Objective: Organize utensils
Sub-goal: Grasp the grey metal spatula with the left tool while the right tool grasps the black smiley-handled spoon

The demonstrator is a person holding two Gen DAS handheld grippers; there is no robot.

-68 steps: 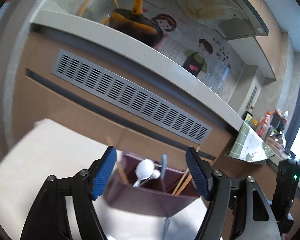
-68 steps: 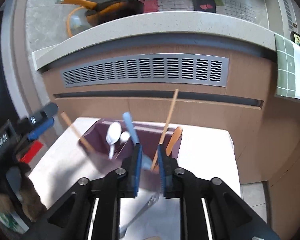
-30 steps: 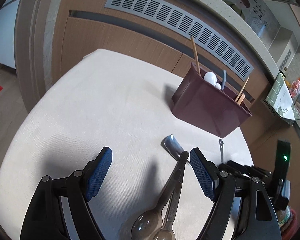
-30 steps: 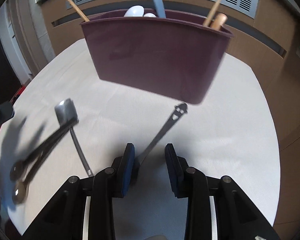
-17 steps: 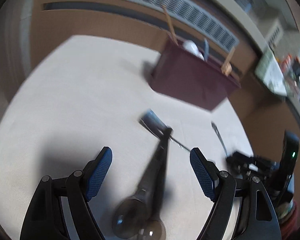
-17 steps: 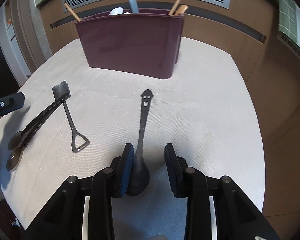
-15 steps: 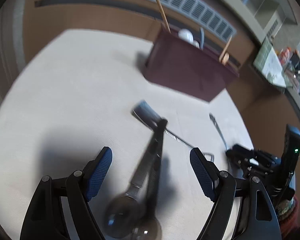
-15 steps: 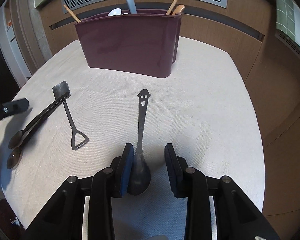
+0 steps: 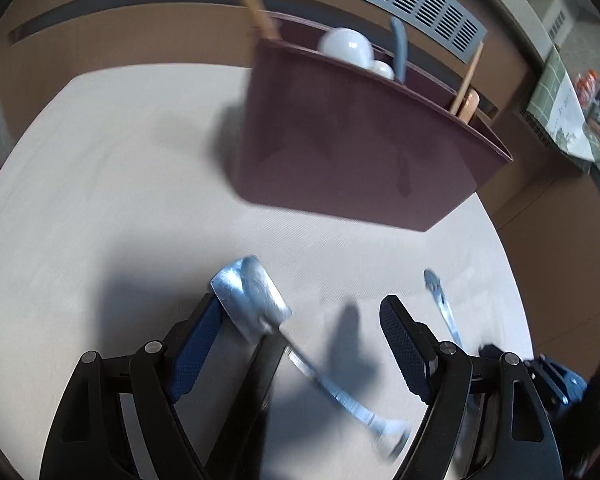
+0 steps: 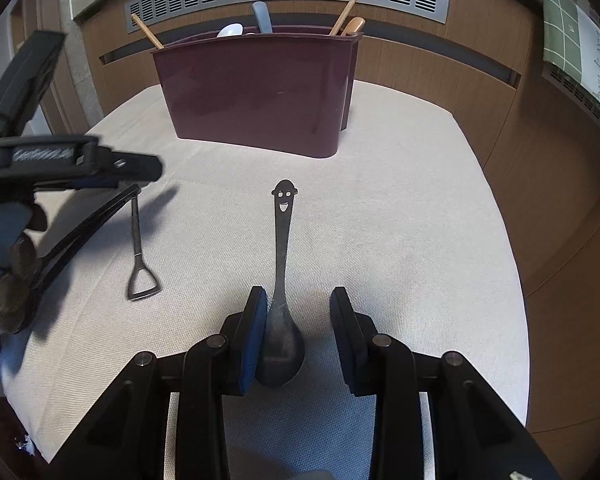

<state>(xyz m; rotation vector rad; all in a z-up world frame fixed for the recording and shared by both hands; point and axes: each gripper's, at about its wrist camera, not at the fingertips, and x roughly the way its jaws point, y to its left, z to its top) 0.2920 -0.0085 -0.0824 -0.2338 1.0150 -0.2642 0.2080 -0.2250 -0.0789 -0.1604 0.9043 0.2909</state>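
Right gripper [image 10: 298,324] jaws opening, spoon [image 10: 281,320] bowl between, partly hidden. Left gripper [image 9: 296,344] spread over blurred shovel-spoon [image 9: 252,296]; dark spoons' [image 10: 16,276] bowls half-hidden. Holder [image 10: 256,92] on counter [image 10: 400,200].

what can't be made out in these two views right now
- Left wrist view: the shovel-shaped spoon is motion-blurred, and its handle end smears out.
- Right wrist view: the two dark spoons at the left edge are partly covered by the left hand-held gripper.
- Both views: the inside of the maroon holder is hidden by its front wall, so the dividers are unseen.
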